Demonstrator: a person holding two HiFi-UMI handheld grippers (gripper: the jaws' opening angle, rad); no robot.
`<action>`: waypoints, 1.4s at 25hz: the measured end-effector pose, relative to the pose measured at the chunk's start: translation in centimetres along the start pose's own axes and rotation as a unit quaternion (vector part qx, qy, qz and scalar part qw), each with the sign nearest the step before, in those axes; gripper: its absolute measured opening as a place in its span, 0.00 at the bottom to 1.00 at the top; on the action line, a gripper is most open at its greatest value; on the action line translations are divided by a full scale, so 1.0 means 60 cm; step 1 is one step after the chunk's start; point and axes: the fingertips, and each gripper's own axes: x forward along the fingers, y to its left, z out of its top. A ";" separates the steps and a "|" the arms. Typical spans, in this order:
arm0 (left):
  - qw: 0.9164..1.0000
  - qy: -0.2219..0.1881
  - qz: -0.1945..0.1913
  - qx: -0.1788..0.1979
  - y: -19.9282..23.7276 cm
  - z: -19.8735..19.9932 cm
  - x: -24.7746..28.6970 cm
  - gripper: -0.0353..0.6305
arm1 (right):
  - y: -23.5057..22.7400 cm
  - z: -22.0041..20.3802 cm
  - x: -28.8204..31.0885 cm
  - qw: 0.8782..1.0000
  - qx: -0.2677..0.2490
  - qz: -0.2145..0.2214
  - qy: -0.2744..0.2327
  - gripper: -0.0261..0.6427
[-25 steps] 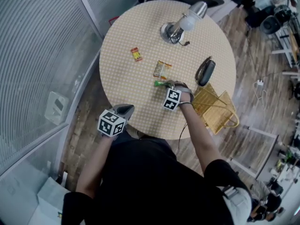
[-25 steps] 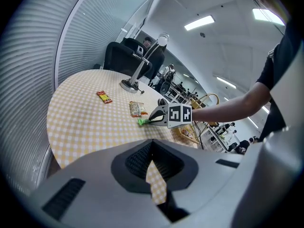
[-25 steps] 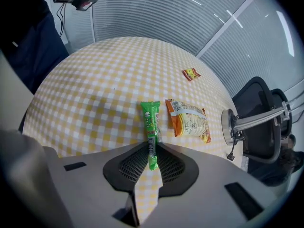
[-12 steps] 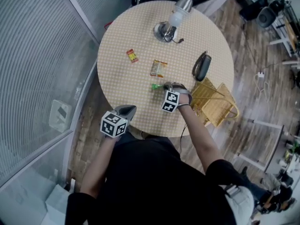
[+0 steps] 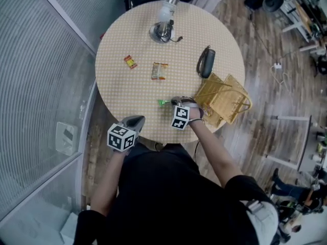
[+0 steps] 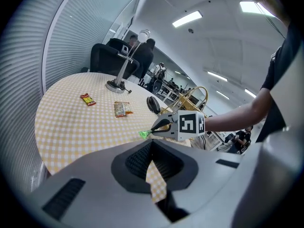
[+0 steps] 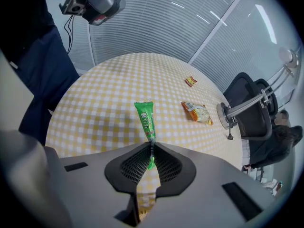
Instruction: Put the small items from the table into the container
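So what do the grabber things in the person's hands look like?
Each is a grey, beak-shaped two-jaw tool: the left gripper and the right gripper. Both carry a white cube with black square markers, and their pads are dark and textured. A thin dark cable trails from the right one. The person wears a black short-sleeved top.
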 end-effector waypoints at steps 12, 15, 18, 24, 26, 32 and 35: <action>0.999 -0.003 -0.022 0.029 -0.074 -0.003 0.035 0.06 | 0.071 -0.088 -0.083 0.997 0.067 -0.035 0.001 0.11; 0.999 0.002 -0.031 0.037 -0.096 -0.010 0.048 0.06 | 0.085 -0.118 -0.107 0.995 0.084 -0.049 0.005 0.11; 0.998 0.008 -0.040 0.047 -0.120 -0.016 0.065 0.06 | 0.090 -0.151 -0.133 0.991 0.111 -0.068 0.008 0.11; 0.996 0.020 -0.061 0.066 -0.171 -0.025 0.095 0.06 | 0.096 -0.237 -0.179 0.977 0.182 -0.113 0.022 0.11; 0.995 0.024 -0.066 0.072 -0.184 -0.028 0.103 0.06 | 0.095 -0.264 -0.195 0.972 0.195 -0.125 0.029 0.11; 0.993 0.030 -0.074 0.082 -0.216 -0.036 0.117 0.06 | 0.102 -0.340 -0.217 0.964 0.219 -0.143 0.055 0.11; 0.993 0.031 -0.073 0.085 -0.227 -0.039 0.119 0.06 | 0.100 -0.379 -0.221 0.959 0.230 -0.150 0.072 0.11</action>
